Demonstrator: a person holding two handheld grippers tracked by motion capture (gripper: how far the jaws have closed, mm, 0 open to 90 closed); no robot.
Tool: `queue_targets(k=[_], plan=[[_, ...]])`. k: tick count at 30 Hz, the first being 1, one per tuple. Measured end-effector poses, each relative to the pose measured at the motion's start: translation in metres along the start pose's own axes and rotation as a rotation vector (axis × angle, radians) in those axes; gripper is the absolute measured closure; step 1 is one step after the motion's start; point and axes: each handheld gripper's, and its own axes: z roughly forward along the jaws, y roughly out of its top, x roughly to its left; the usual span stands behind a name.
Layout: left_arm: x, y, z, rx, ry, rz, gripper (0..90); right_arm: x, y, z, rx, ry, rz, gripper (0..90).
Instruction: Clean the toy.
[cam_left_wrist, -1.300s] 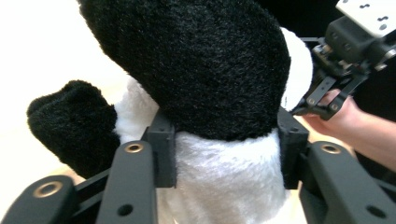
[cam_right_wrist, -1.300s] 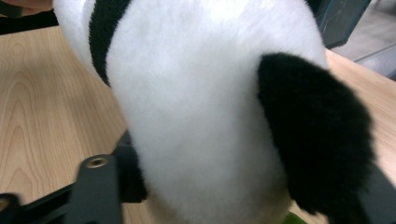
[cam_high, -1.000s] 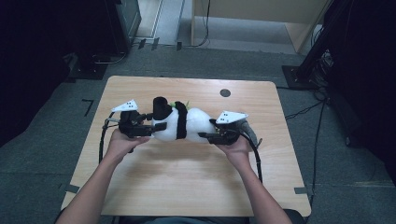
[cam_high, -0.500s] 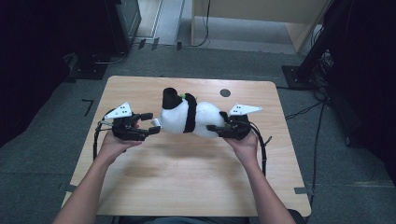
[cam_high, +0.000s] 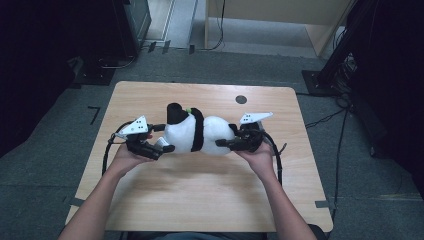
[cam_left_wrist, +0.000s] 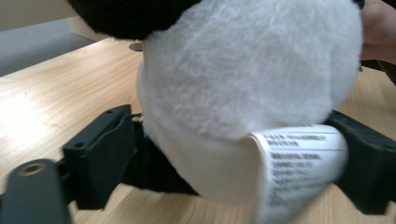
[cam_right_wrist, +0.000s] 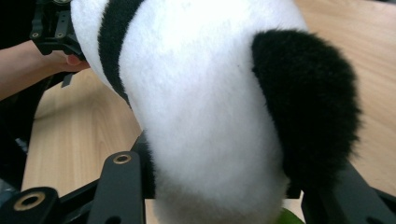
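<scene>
Two grippers: one at each end of a single toy, over one table.
Table: pale rectangular wooden tabletop (cam_high: 200, 200), with small dark round hole (cam_high: 241, 99) near far edge.
Toy: black-and-white plush panda (cam_high: 197, 132), lying lengthwise at table's middle, between both hands, black band around its middle.
Left gripper (cam_high: 159, 142): black, with grey three-cornered plate, at toy's left end; jaws just opened further, spread wide to either side of white plush rump, black pads (cam_left_wrist: 100, 154) beside the fur, not pressing.
Right gripper (cam_high: 226, 142): at toy's right end, jaws closed against the soft white body, pinching it.
Label: white printed fabric tag (cam_left_wrist: 299, 163), curling from toy's underside, in front of left gripper's far jaw.
</scene>
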Motion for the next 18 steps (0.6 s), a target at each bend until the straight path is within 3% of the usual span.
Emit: queue_targets(k=[4,6,8,11,14,18], plan=[[-0.003,-0.001,0.007,0.016,-0.041,0.002,1.8,0.002,-0.001,0.007,0.025,0.016,0.004,49.4],[-0.006,-0.001,0.011,0.048,-0.024,0.009,4.4,0.004,-0.001,0.013,0.05,0.008,-0.007,48.6],[-0.007,-0.001,0.012,0.08,-0.001,0.008,12.2,0.006,-0.001,0.015,0.066,-0.014,-0.02,47.8],[-0.006,0.0,0.011,0.087,0.014,-0.008,24.2,0.006,-0.002,0.015,0.073,-0.033,-0.022,45.0],[-0.004,0.003,0.007,0.068,0.03,-0.038,37.1,0.005,-0.002,0.015,0.044,-0.046,-0.027,34.7],[-0.002,0.006,0.003,0.063,0.012,-0.097,48.1,0.002,-0.003,0.015,-0.006,-0.049,0.001,26.6]])
